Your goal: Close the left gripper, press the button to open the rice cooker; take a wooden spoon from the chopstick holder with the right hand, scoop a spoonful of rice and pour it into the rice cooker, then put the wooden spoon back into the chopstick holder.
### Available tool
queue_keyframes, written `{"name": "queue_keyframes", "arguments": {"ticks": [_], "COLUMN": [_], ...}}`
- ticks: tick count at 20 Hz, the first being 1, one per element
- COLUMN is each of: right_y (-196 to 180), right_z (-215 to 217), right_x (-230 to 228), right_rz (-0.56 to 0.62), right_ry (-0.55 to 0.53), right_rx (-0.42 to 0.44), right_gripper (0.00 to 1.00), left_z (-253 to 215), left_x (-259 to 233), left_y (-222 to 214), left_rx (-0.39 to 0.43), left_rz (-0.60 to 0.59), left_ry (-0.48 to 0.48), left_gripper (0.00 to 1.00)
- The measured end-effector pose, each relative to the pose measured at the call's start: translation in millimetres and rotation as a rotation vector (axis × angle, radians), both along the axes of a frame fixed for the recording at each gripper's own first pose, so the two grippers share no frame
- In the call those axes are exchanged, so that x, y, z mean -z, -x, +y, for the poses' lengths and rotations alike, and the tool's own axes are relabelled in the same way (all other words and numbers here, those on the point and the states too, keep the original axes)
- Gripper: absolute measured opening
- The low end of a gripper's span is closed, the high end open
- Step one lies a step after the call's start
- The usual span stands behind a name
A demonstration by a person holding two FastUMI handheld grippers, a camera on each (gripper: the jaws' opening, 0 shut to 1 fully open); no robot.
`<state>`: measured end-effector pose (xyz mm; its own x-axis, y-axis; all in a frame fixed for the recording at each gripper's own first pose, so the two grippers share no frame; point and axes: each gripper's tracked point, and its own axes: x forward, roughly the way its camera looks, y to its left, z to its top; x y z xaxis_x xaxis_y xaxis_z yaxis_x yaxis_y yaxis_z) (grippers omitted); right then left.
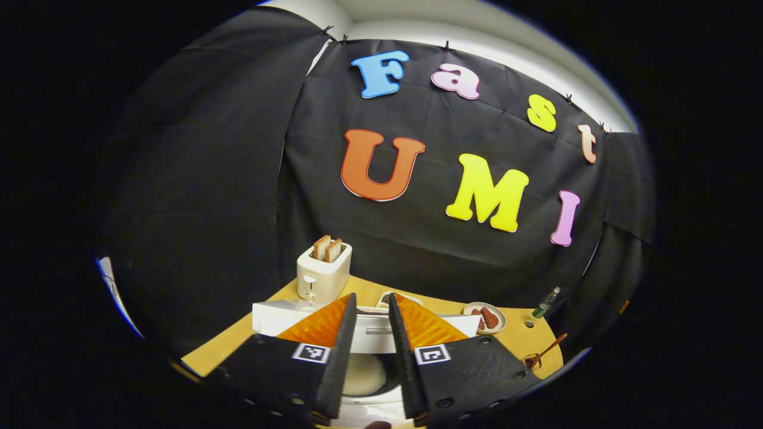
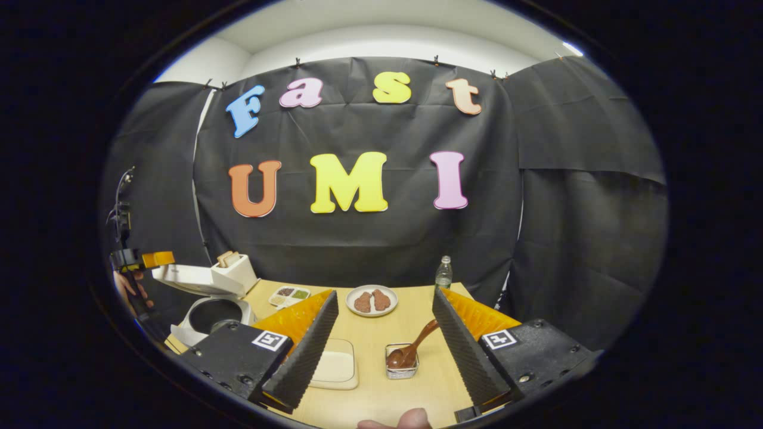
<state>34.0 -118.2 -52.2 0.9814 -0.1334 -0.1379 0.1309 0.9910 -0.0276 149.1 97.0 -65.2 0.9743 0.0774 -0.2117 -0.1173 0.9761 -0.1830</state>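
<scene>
Rice cooker (image 2: pixel 205 298) lid up; both grippers empty.
Left gripper (image 1: pixel 369 351) jaws narrowly apart, hiding pot; right gripper (image 2: pixel 381 339) jaws spread; wooden spoon (image 2: pixel 411 348) in wire holder (image 2: pixel 401 369), rim partly hidden.

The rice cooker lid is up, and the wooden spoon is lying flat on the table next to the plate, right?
Not quite. The rice cooker lid is up, but the wooden spoon stands tilted in the small wire holder, nearer than the plate, as the right gripper view shows.
</scene>
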Motion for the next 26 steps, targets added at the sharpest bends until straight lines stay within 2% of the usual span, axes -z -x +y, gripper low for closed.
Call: {"name": "queue_keyframes", "arguments": {"ticks": [1,2,4,6,9,14,20,26], "right_y": [1.4,2.7,6.1,8.2,12.4,17.6,7.0,-31.7], "right_z": [-3.1,-6.1,-11.0,-15.9,-22.5,-40.9,-61.6,-90.5], "right_x": [-1.7,-3.4,-3.8,-2.3,2.9,14.3,43.4,98.1], "right_rz": [-0.005,-0.010,-0.016,-0.016,-0.012,0.007,0.039,0.094], "right_ry": [-0.001,-0.001,-0.007,-0.015,-0.020,-0.021,-0.056,-0.102], "right_rx": [0.005,0.010,0.019,0.025,0.031,0.059,0.062,0.052], "right_gripper": [1.00,0.99,0.99,1.00,1.00,0.99,1.00,1.00], "left_z": [-0.1,-0.9,-8.5,-17.4,-37.4,-65.4,-88.8,-106.5], "left_x": [-11.6,-24.0,-41.0,-56.2,-65.4,-65.4,-63.6,-62.5], "left_y": [0.7,2.8,7.7,18.1,33.8,64.3,87.5,97.7], "left_rx": [-0.004,-0.005,0.003,0.016,0.055,0.093,0.078,0.035], "left_rz": [-0.029,-0.058,-0.101,-0.134,-0.146,-0.136,-0.147,-0.132], "left_ry": [-0.016,-0.033,-0.069,-0.106,-0.140,-0.135,-0.157,-0.161], "left_gripper": [0.62,0.64,0.84,0.93,0.94,0.94,0.94,0.94]}}
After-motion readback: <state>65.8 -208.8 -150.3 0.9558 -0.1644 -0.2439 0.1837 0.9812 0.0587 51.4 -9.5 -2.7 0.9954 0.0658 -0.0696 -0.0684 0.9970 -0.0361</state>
